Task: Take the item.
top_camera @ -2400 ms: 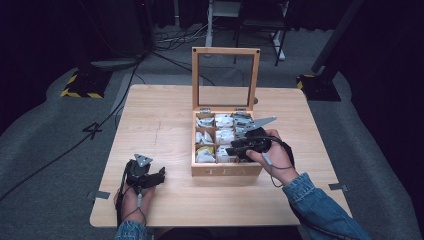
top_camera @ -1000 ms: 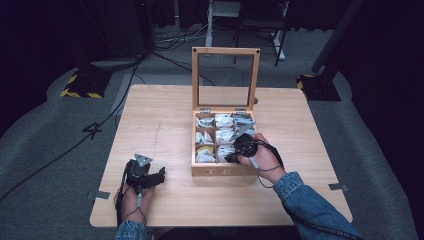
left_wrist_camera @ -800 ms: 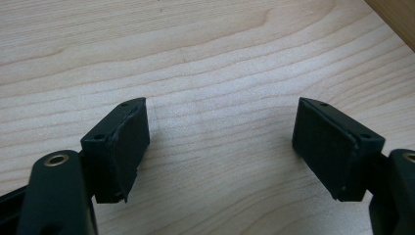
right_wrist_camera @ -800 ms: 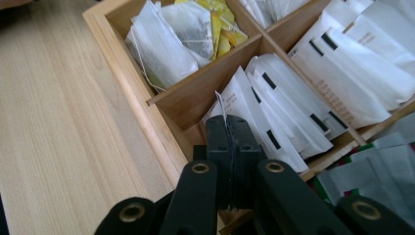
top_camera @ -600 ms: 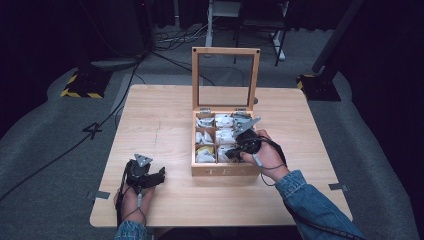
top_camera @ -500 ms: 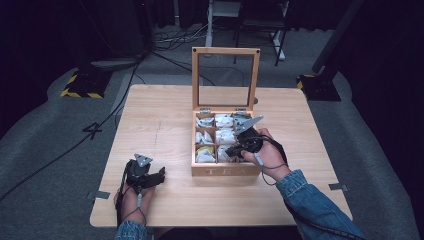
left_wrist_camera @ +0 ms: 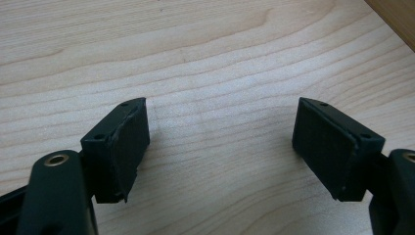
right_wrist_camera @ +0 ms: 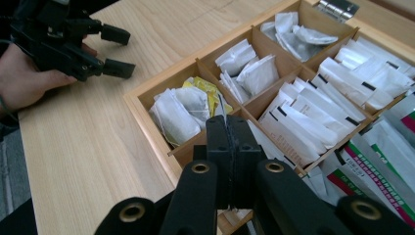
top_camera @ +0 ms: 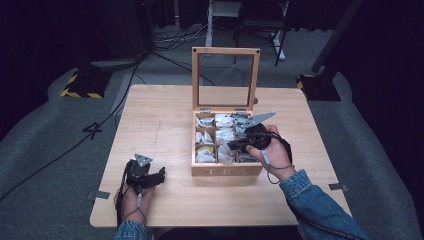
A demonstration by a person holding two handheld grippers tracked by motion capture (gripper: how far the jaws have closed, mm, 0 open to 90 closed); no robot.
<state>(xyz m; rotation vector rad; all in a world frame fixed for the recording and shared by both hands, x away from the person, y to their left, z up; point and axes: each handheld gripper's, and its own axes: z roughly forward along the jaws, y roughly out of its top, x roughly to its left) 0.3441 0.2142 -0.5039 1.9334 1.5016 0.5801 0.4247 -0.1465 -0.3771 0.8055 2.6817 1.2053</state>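
A light wooden table (top_camera: 160,115) stands on grey carpet (top_camera: 45,150) in a dark room. Black cables (top_camera: 165,37) trail across the floor behind it, beside what may be a yellow-and-black striped base (top_camera: 80,85).

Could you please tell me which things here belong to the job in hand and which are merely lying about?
In the job: tea box, its tea bags, right tongs shut above them.
Lying about: left tongs, open over the table; floor cables.

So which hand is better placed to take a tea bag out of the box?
Probably the right: the right gripper hangs over the tea box, jaws shut. The left gripper rests open on the table.
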